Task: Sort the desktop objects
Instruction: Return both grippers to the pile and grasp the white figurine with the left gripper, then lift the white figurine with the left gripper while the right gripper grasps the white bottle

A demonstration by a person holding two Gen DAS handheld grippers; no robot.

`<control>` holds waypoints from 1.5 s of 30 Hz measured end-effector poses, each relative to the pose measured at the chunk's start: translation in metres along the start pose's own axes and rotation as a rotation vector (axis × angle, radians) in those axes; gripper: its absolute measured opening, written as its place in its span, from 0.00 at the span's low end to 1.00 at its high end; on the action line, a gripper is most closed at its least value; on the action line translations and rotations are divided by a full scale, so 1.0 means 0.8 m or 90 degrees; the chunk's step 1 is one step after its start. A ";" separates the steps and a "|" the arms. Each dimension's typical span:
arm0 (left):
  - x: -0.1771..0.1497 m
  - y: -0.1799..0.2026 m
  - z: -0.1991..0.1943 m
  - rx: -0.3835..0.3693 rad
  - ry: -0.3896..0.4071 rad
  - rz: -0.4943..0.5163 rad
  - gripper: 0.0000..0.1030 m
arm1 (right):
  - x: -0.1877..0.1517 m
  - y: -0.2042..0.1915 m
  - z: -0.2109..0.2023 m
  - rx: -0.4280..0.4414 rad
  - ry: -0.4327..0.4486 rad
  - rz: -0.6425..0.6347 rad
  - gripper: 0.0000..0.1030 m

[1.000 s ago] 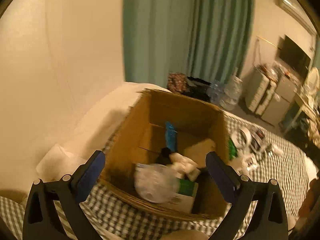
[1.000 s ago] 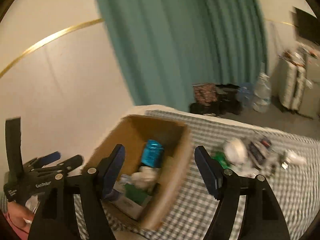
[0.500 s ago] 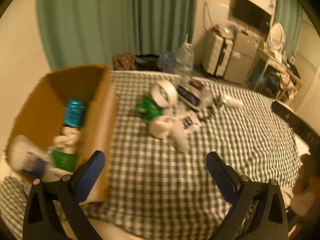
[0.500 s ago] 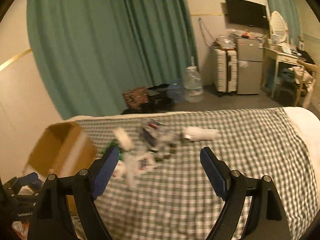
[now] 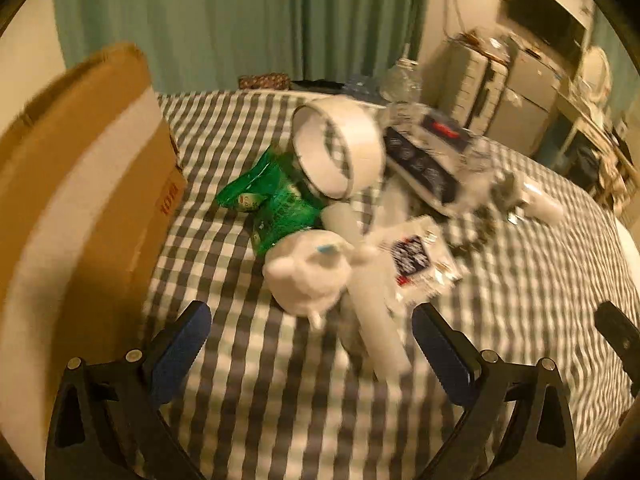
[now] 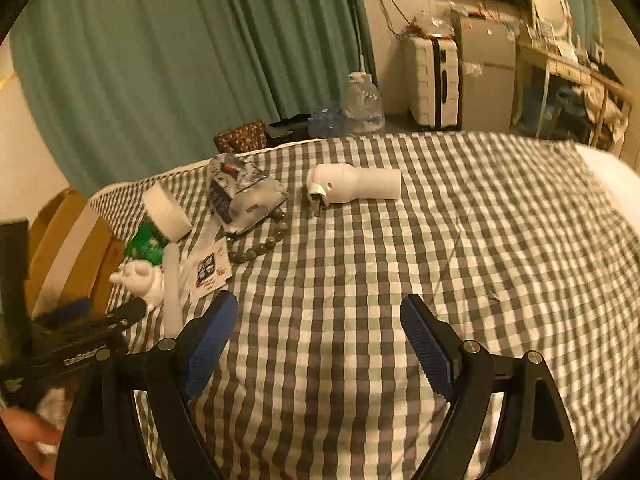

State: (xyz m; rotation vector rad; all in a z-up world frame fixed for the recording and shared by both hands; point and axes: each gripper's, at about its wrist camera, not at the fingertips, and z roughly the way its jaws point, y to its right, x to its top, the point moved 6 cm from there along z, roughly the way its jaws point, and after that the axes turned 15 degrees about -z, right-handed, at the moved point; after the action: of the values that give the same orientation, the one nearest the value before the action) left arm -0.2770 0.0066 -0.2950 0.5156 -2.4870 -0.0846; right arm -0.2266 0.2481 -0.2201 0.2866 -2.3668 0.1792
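Loose objects lie in a pile on the checked cloth [image 6: 400,264]: a white tape roll [image 5: 340,148], a green packet [image 5: 276,200], a white plush toy [image 5: 308,272], a white tube [image 5: 376,320], a printed card [image 5: 416,260] and a silver-blue packet [image 5: 428,156]. My left gripper [image 5: 308,344] is open just short of the toy, holding nothing. In the right wrist view a white bottle-shaped device [image 6: 356,188] and a bead bracelet [image 6: 260,244] lie farther out. My right gripper [image 6: 320,332] hangs open and empty over bare cloth. The left gripper [image 6: 98,310] shows at its left.
A brown cardboard box [image 5: 80,200] stands close on the left of the pile. Behind the bed hang green curtains [image 6: 180,60]; water bottles [image 6: 360,104], a white suitcase [image 6: 432,80] and a cluttered desk [image 6: 568,80] stand on the floor beyond.
Both views swung from the cardboard box to the pile on the checked cloth and dropped closer to it. The right gripper's jaws stand a little wider than a second ago.
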 end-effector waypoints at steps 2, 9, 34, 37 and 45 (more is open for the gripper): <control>0.005 -0.006 0.010 0.004 0.012 -0.013 1.00 | 0.003 0.007 0.009 -0.015 0.003 0.000 0.81; 0.017 -0.011 0.031 -0.008 0.017 -0.025 0.93 | 0.032 0.034 0.045 -0.053 0.007 0.017 0.82; 0.021 -0.023 0.039 -0.051 0.049 -0.013 0.58 | 0.090 0.015 0.183 -0.078 -0.170 -0.379 0.57; 0.019 -0.031 0.031 -0.045 0.044 -0.013 0.58 | 0.076 0.020 0.159 -0.079 -0.180 -0.336 0.32; 0.020 -0.050 -0.024 -0.067 0.040 -0.046 0.57 | 0.018 0.008 0.079 0.002 -0.161 -0.174 0.31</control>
State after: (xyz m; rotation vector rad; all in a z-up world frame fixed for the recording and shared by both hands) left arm -0.2644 -0.0356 -0.2776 0.5547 -2.3879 -0.2239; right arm -0.2801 0.2389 -0.2562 0.6631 -2.5432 0.0159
